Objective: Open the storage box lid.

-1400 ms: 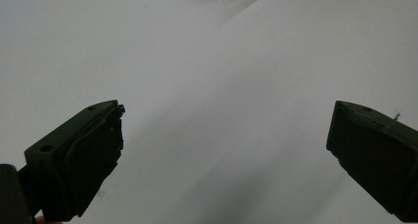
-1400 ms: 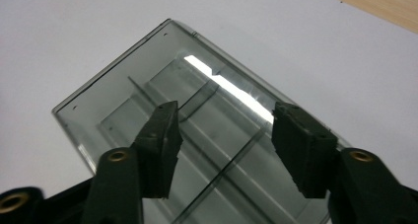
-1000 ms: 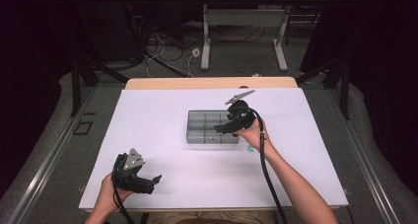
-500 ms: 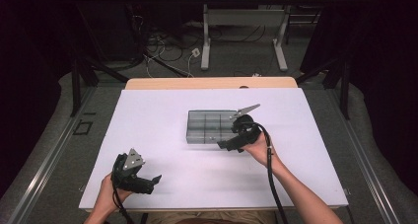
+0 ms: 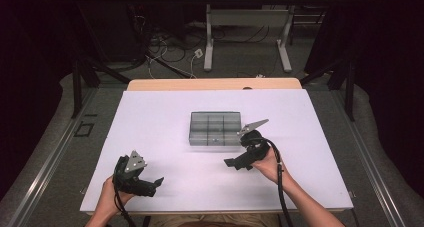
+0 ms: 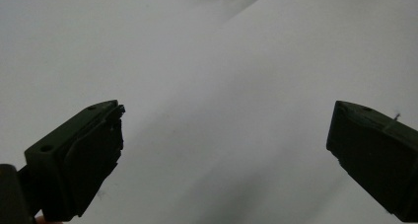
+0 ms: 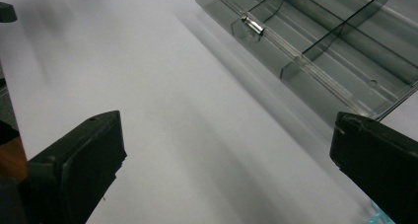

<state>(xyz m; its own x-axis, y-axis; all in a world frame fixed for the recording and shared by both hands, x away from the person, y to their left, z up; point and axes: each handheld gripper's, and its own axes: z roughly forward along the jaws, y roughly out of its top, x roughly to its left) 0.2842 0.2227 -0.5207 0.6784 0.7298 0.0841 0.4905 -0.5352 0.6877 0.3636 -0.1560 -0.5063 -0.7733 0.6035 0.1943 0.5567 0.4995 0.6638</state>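
Observation:
A clear grey box (image 5: 215,128) with several compartments sits at the middle of the white table (image 5: 160,122). My right gripper (image 5: 231,163) hovers just in front of the box's near right corner, pointing left. Its jaws have just been opening and stand wide with nothing between them. In the right gripper view (image 7: 226,130) the box (image 7: 320,51) lies ahead on the right, its small metal latch (image 7: 251,24) facing me. My left gripper (image 5: 156,184) rests at the near left of the table. It is open in the left gripper view (image 6: 227,110) over bare white surface.
The table's far edge is a wooden strip (image 5: 215,84). Beyond it stand a desk frame (image 5: 247,42) and loose cables (image 5: 165,47) on the floor. A black cable (image 5: 280,187) trails from my right gripper along the forearm.
The right gripper has drawn back from above the box toward the near side and sunk a little, its jaws spreading wider. The left gripper and the box have stayed put.

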